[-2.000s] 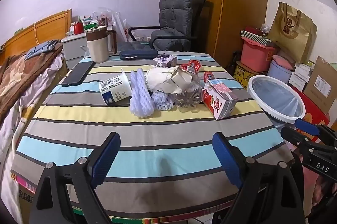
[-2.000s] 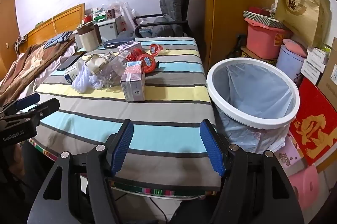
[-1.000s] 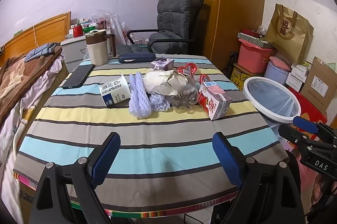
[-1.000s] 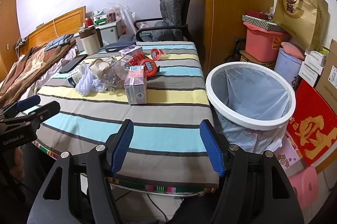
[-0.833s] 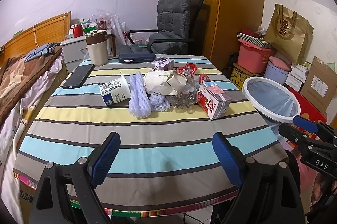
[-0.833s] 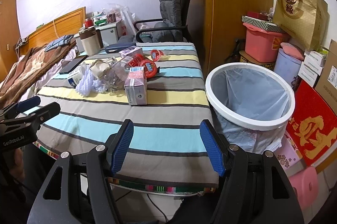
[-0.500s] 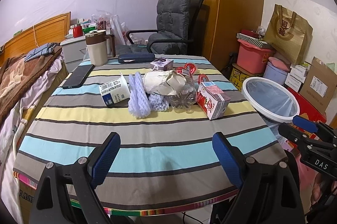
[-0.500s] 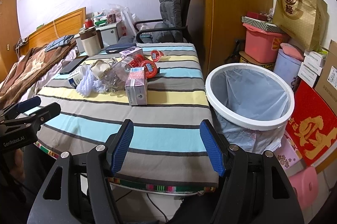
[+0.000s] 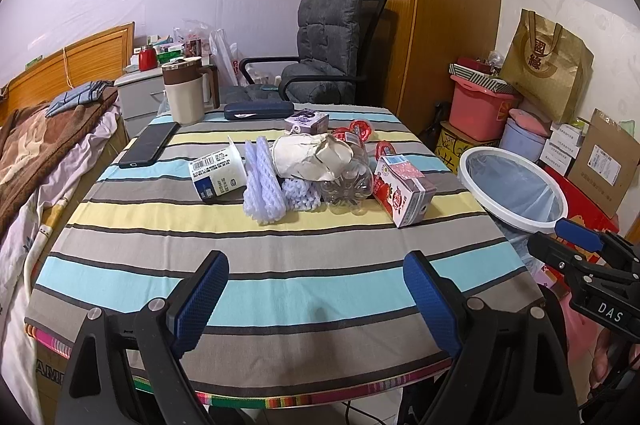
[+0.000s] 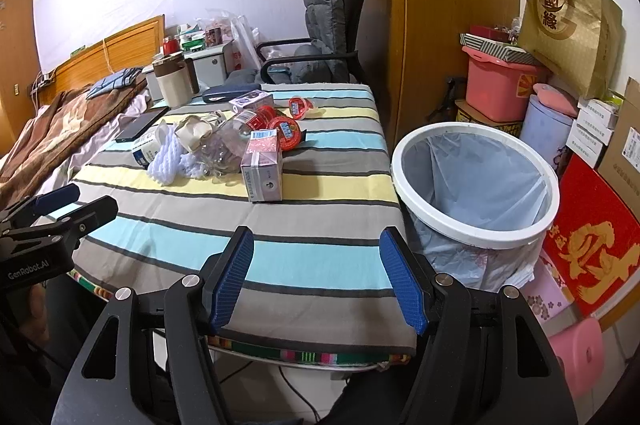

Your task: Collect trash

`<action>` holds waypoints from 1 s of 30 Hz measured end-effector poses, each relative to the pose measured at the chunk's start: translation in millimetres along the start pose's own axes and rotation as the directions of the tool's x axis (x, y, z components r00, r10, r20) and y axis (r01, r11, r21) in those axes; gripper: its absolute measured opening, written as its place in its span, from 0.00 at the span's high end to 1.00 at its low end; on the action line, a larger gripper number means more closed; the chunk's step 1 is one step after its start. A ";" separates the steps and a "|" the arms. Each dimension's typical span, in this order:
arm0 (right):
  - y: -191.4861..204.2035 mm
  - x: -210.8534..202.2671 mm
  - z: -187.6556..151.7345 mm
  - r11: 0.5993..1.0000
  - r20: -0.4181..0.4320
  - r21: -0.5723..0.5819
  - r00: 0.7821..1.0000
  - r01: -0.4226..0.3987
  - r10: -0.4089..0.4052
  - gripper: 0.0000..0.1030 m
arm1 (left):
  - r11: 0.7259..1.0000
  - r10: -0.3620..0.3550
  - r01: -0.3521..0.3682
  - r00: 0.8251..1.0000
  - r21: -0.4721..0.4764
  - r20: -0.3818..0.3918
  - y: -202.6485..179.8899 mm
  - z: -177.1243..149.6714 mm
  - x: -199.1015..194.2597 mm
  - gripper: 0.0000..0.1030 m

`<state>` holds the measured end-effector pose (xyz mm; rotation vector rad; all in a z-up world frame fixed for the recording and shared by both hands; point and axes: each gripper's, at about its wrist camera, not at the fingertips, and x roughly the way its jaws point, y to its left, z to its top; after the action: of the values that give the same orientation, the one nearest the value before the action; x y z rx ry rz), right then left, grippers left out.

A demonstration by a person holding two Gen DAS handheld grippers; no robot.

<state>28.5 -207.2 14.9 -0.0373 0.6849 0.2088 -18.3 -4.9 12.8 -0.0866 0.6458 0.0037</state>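
Left claw [image 9: 316, 293] wide open, nothing between the blue pads, hanging over the near edge of the striped desk [image 9: 280, 265], touching nothing. Right claw [image 10: 316, 277] also wide open and empty, over the near right corner of the desk, just beside the trash bin [image 10: 476, 225]. Trash bunched mid-desk, well apart from both claws: one milk carton [image 9: 404, 195] on its side at the right of the pile, one clear plastic bottle [image 9: 346, 185], one crumpled paper wad [image 9: 308, 157], one white cup [image 9: 218, 175] tipped over, two foam net sleeves [image 9: 262, 185], one small purple box [image 9: 306, 119], and what look like three red jelly cups [image 10: 286, 131], count not certain. Also one phone [image 9: 148, 145], one dark case [image 9: 258, 110], one beige jug [image 9: 184, 97]. Right view shows the bin's full interior, lined with a bag, standing on the floor against the desk's right side; left view shows only its rim plus the right claw's tip at far right.
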 end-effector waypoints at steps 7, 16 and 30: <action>0.6 -0.2 0.4 1.000 0.001 -0.001 1.000 -0.001 0.001 0.35 | 1.000 0.000 0.000 1.000 0.000 0.000 -0.2 0.1 -0.2 0.13; 0.3 -0.1 0.3 1.000 0.000 0.000 1.000 -0.001 0.001 0.35 | 1.000 -0.003 0.003 1.000 0.003 0.000 -2.4 0.0 -1.5 0.13; 2.6 1.4 0.8 1.000 -0.002 -0.005 1.000 -0.002 0.002 0.35 | 1.000 -0.003 0.003 1.000 -0.002 -0.010 -0.7 -0.3 5.0 0.13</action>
<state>29.5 -204.3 14.7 -0.0414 0.6864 0.2128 -14.4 -5.7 9.6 -0.0897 0.6556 0.0012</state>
